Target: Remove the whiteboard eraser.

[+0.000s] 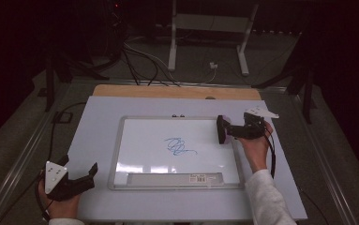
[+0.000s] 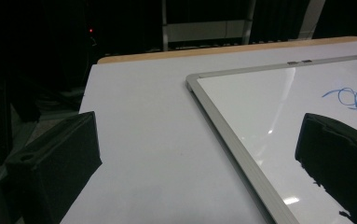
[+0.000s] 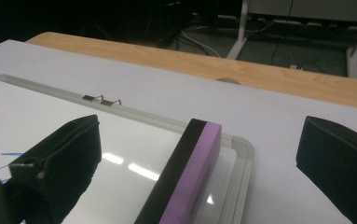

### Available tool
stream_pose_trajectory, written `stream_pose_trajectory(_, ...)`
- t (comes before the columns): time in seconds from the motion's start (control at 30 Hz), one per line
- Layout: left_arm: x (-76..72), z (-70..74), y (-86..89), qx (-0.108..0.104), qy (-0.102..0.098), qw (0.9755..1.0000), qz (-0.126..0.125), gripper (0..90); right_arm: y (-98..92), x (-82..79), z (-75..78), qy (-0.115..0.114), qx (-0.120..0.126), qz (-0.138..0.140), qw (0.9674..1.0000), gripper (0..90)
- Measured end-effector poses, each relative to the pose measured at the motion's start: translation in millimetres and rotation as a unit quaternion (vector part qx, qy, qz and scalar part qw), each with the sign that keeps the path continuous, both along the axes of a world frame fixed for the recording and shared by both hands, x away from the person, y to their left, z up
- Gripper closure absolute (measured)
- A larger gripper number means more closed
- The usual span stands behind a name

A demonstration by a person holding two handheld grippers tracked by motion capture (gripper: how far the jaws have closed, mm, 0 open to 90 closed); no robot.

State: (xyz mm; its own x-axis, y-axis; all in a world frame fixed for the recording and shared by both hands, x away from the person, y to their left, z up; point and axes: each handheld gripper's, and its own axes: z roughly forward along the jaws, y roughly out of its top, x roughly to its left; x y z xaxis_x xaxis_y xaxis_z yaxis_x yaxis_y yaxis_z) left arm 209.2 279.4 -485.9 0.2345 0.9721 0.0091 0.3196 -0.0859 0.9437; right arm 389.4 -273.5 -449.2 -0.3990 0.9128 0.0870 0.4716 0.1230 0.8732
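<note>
Eraser (image 1: 223, 130), one in number, black-backed with a purple felt face, sits at the upper right corner of the single whiteboard (image 1: 139, 140), standing on edge; in the right gripper view the eraser (image 3: 190, 177) runs up between the two black jaws, which stand wide on either side with clear gaps, so whether anything clamps it lower down cannot be told; the right gripper (image 1: 243, 129) is held in one hand (image 1: 257, 147) just off the board's right frame, a white sleeve (image 1: 268, 197) trailing to the bottom edge; one blue scribble (image 1: 179, 146) marks the middle of the whiteboard, well apart from the eraser; two small metal clips (image 3: 101, 99) sit on the top frame; one barcode label (image 1: 207, 178) lies on the tray strip along the bottom frame; the left gripper (image 1: 81, 176) rests at the near left of the desk (image 1: 97, 122), beside the board and apart from it, its two jaws spread wide and holding nothing; one desk carries all of this, a white sheet over a wooden top.
</note>
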Motion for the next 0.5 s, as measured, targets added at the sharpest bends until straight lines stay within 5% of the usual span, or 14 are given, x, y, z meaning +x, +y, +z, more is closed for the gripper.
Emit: stream_pose_trajectory(0.5, 0.7, -0.7, -0.7, 0.001, 0.002, 1.0000, -0.001, 0.8, -7.0, 13.2, -16.2, 0.033, 0.006, -0.014, 0.9993, 0.4)
